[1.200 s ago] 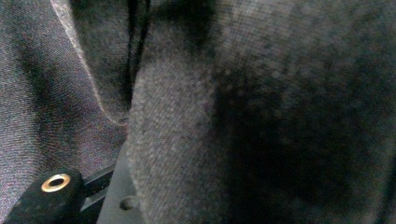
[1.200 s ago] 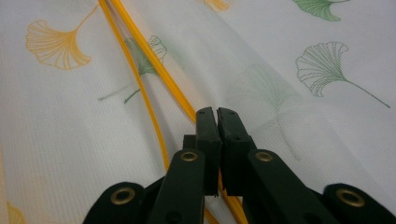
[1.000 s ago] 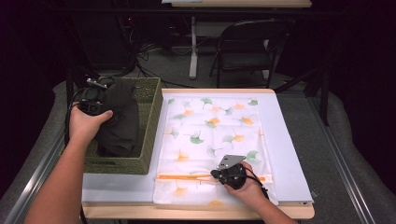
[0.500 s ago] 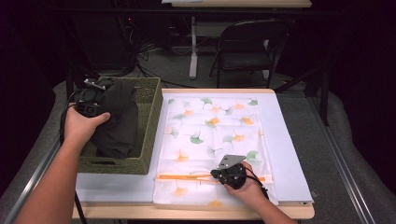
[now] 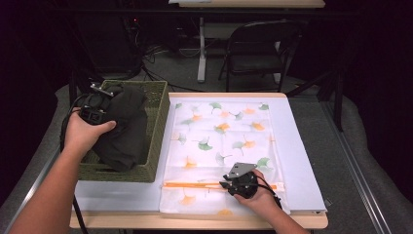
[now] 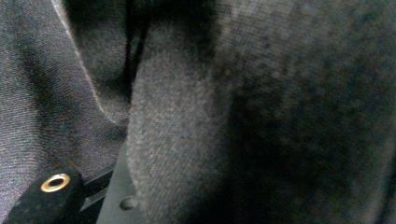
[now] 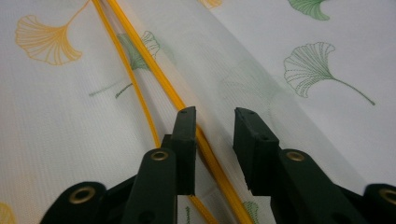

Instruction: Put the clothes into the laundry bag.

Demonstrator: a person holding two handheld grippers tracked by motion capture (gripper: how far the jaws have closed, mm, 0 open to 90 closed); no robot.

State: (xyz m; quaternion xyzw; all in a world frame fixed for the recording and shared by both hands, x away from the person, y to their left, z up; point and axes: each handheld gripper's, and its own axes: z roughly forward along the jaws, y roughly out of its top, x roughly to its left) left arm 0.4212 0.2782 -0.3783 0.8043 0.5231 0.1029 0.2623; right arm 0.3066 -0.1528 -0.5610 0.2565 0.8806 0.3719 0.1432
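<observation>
A dark grey garment [image 5: 124,126] hangs over the green woven basket [image 5: 158,127] at the table's left, and my left gripper [image 5: 103,96] is shut on its upper part. In the left gripper view the garment [image 6: 233,116] presses right up against the camera, and one black finger [image 6: 51,200] shows at the bottom left. A white mesh bag [image 5: 219,136] printed with ginkgo leaves lies flat in the middle. My right gripper [image 5: 228,185] rests at its orange zipper [image 5: 190,185] near the front edge. Its jaws [image 7: 215,116] stand open, the zipper [image 7: 140,60] running beside the left one.
The pale table top [image 5: 302,146] is bare to the right of the bag. Behind the table stand a black folding chair [image 5: 258,48] and a tangle of cables [image 5: 160,53] on the floor. The basket takes up the table's left side.
My left hand has drifted slightly left with the garment still held over the basket. The right gripper has stayed at the zipper.
</observation>
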